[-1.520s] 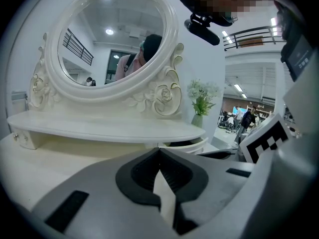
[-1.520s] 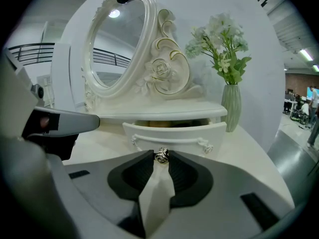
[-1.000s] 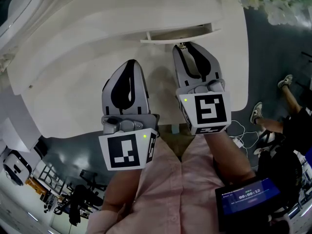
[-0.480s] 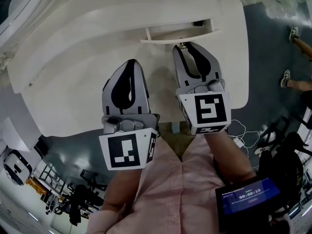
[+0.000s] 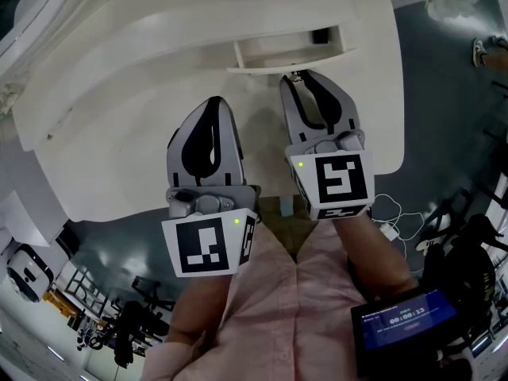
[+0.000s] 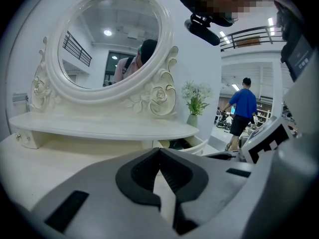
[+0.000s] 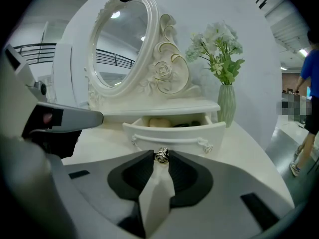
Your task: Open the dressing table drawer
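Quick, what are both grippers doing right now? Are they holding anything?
Left gripper: closed, holding nothing.
Right gripper: closed on the drawer knob.

Inside the drawer (image 7: 174, 133), a pale rounded thing (image 7: 158, 122) and dark shapes (image 7: 183, 125) beside it show only above the front panel; perhaps toiletries, but I cannot tell. The knob (image 7: 161, 155) on that front is half covered by the right gripper (image 7: 161, 159). Far right of the drawer, a person (image 7: 310, 83) is cut off by the edge.
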The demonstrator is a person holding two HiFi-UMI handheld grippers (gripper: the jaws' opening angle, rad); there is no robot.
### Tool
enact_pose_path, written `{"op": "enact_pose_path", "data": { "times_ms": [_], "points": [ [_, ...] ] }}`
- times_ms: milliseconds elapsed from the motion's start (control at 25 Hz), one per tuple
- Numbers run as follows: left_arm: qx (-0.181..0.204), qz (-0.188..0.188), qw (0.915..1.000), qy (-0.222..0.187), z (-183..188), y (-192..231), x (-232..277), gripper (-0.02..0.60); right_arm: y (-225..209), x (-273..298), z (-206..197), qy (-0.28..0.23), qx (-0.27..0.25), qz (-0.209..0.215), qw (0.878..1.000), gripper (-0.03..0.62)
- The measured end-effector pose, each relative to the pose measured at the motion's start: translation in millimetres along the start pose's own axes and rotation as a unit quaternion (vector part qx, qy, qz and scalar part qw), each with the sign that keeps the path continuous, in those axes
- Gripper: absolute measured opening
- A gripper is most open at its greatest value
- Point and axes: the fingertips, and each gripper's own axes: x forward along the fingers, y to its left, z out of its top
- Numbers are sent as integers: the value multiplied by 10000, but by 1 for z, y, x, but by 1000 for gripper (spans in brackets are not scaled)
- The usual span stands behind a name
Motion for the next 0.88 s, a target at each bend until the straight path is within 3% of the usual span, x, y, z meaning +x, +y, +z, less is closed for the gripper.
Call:
{"op": "enact_pose_path", "data": {
  "times_ms": [880],
  "points": [
    [39,-51,10000,-7,0,-7,0,21,3,-4,-3,-14,73,17,10000,104]
  ]
}}
